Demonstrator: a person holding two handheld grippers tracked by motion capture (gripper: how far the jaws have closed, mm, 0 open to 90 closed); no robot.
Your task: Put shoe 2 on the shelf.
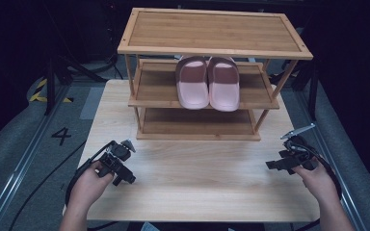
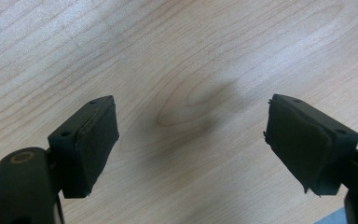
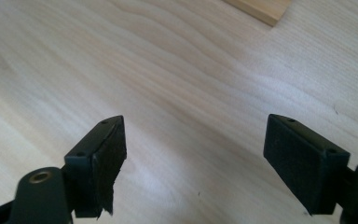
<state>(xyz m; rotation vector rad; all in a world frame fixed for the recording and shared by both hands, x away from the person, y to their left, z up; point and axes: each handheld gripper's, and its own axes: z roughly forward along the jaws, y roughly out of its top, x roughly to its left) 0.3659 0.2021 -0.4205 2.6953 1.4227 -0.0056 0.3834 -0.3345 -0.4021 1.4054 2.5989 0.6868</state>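
slippers: pink pair [image 1: 207, 83] sitting side by side on middle shelf of wooden rack [image 1: 215, 32], toes facing the person, looking stowed.
right gripper [image 1: 280, 163]: hovering low over table [image 1: 197, 183] at right, jaws spread wide, pinching nothing, well apart from slippers.
left gripper [image 1: 120, 169]: resting on table at left, jaws also spread, gripping nothing.
judgement: both hands parking clear of rack, work likely finishing.

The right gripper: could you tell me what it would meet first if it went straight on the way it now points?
Probably the bare wooden table: the right gripper has open, empty jaws angled down at it, with a corner of the shoe rack farther off.
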